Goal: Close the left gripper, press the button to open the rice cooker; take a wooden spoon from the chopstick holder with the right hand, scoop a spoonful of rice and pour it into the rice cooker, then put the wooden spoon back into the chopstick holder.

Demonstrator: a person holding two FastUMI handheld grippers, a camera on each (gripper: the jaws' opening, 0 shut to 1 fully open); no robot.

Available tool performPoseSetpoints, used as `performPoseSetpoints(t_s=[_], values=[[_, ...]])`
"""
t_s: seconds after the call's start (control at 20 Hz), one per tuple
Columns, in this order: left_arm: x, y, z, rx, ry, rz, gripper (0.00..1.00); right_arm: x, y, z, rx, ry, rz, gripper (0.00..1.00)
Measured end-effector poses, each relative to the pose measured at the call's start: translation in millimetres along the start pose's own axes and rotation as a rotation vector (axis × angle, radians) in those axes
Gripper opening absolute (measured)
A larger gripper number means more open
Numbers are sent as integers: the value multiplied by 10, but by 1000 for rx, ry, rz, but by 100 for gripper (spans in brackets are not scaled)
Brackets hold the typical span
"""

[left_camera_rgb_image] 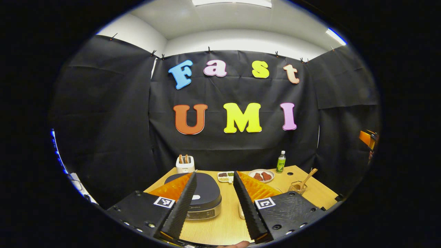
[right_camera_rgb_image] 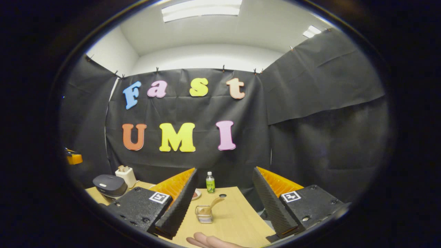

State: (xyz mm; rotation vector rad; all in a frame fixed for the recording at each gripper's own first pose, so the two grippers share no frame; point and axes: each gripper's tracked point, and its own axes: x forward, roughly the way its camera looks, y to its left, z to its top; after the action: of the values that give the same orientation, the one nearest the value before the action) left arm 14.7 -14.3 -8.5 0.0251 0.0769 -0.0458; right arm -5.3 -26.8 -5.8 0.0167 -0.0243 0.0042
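In the left gripper view the dark rice cooker (left_camera_rgb_image: 203, 196) sits on the wooden table (left_camera_rgb_image: 220, 227) with its lid down and a pale button (left_camera_rgb_image: 195, 197) on top. My left gripper (left_camera_rgb_image: 215, 174) is open above and in front of it, touching nothing. A wire chopstick holder (left_camera_rgb_image: 298, 187) with a wooden spoon (left_camera_rgb_image: 308, 176) leaning in it stands to the right. In the right gripper view that chopstick holder (right_camera_rgb_image: 204, 214) and spoon (right_camera_rgb_image: 214, 204) lie ahead between the fingers. My right gripper (right_camera_rgb_image: 224, 170) is open and empty, well short of them. The rice cooker (right_camera_rgb_image: 110, 185) is far left.
A white toaster (left_camera_rgb_image: 185, 164), a divided dish (left_camera_rgb_image: 225, 176), a plate of reddish food (left_camera_rgb_image: 261, 175) and a green bottle (left_camera_rgb_image: 281, 162) line the table's back. A white container (left_camera_rgb_image: 241, 210) is partly hidden behind my left gripper's right finger. A hand (right_camera_rgb_image: 210, 241) shows at the bottom.
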Motion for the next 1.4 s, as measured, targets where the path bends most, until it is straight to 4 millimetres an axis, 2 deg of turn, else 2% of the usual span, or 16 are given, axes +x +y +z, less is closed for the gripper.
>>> performPoseSetpoints(t_s=[0.05, 0.15, 0.25, 0.3, 0.4, 0.45, 0.55, 0.6, 0.65, 0.7, 0.75, 0.95, 1.1, 1.15, 1.2, 1.4], values=[[39, -7, -31, 11, 8, -5, 66, 10, -4, -27, 6, -1, 7, 100], [117, -84, -129, 24, 39, -29, 45, 26, -21, -75, 20, -5, 19, 100], [227, -63, -225, 20, 68, -15, 11, 39, -16, -182, 22, 10, 34, 100], [255, 5, -272, 18, 90, 7, 4, 47, -9, -231, 21, 18, 44, 100], [378, 52, -441, 14, 146, 15, 5, 68, -29, -290, 13, 23, 49, 100], [457, 113, -638, 6, 177, 41, 5, 82, -55, -327, 10, 28, 47, 100], [526, 184, -711, 20, 233, 70, 0, 92, -62, -400, 9, 40, 56, 100], [598, 259, -788, 25, 259, 91, 8, 94, -86, -423, 13, 42, 58, 100], [662, 300, -855, 21, 282, 98, 0, 104, -110, -424, 17, 39, 56, 100], [728, 352, -935, 15, 307, 115, 8, 114, -131, -439, 16, 36, 56, 100], [783, 438, -1031, 6, 333, 133, 0, 114, -152, -444, 13, 33, 56, 100], [990, 642, -1407, -50, 452, 184, 0, 107, -239, -535, 17, 27, 57, 100], [1137, 803, -1566, -57, 484, 221, 0, 122, -307, -650, 30, 49, 47, 100], [1170, 846, -1624, -80, 490, 233, 0, 114, -304, -661, 37, 50, 52, 93], [1166, 818, -1706, -107, 505, 223, 0, 105, -283, -670, 42, 50, 59, 100], [1154, 786, -1787, -9, 515, 257, 0, 87, -283, -698, 43, 46, 57, 100]])
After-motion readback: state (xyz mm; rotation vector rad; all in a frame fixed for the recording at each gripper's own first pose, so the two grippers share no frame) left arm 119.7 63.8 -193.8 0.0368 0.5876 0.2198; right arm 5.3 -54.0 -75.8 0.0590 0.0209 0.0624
